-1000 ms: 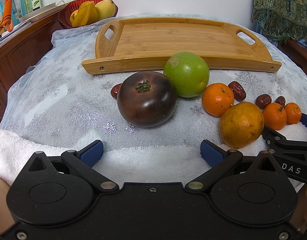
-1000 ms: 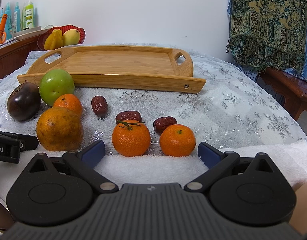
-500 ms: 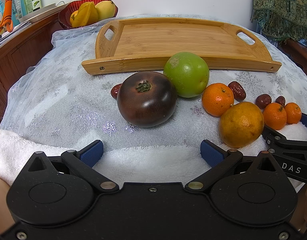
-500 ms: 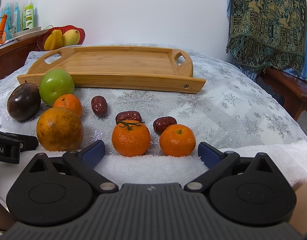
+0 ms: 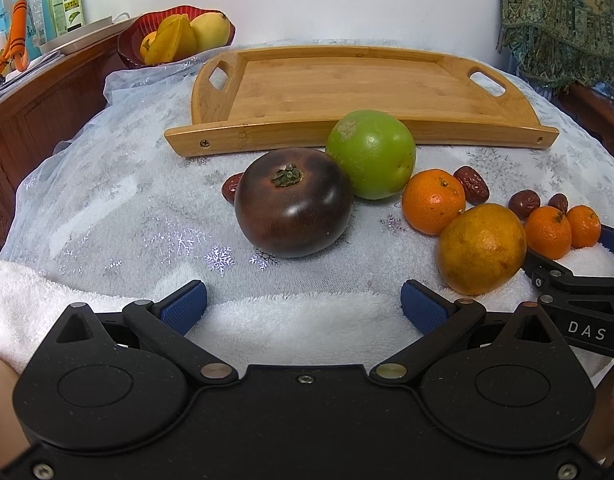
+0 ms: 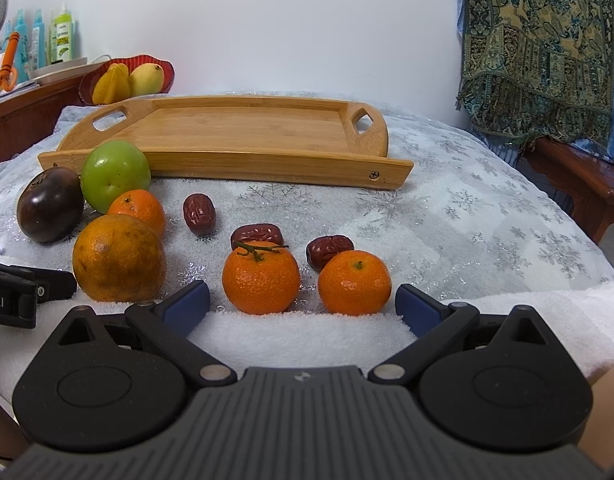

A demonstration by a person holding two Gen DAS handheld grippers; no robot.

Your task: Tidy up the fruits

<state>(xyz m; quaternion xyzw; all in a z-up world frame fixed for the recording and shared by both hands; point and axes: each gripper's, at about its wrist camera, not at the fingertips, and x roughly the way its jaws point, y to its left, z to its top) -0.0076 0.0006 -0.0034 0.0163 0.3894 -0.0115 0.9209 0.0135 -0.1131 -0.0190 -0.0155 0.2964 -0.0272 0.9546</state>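
White towel (image 5: 299, 320) at the near edge; both tools rest over it. Left gripper (image 5: 303, 304) jaws apart, holding nothing; right gripper (image 6: 303, 304) likewise spread and holding nothing. Just beyond the right gripper, two mandarins (image 6: 261, 278) (image 6: 354, 283) side by side, two red dates (image 6: 257, 234) (image 6: 329, 249) behind them, a third date (image 6: 199, 214) further left. Large dull orange (image 5: 482, 249) between the two tools, a small mandarin (image 5: 433, 202) behind it. Dark purple-brown tomato (image 5: 293, 207) ahead of the left gripper, touching a green apple (image 5: 371, 154); another date (image 5: 231, 188) peeks out at the tomato's left. Bamboo tray (image 5: 267, 142) beyond, on the snowflake cloth (image 5: 119, 200). Red fruit bowl (image 5: 129, 42) far left.
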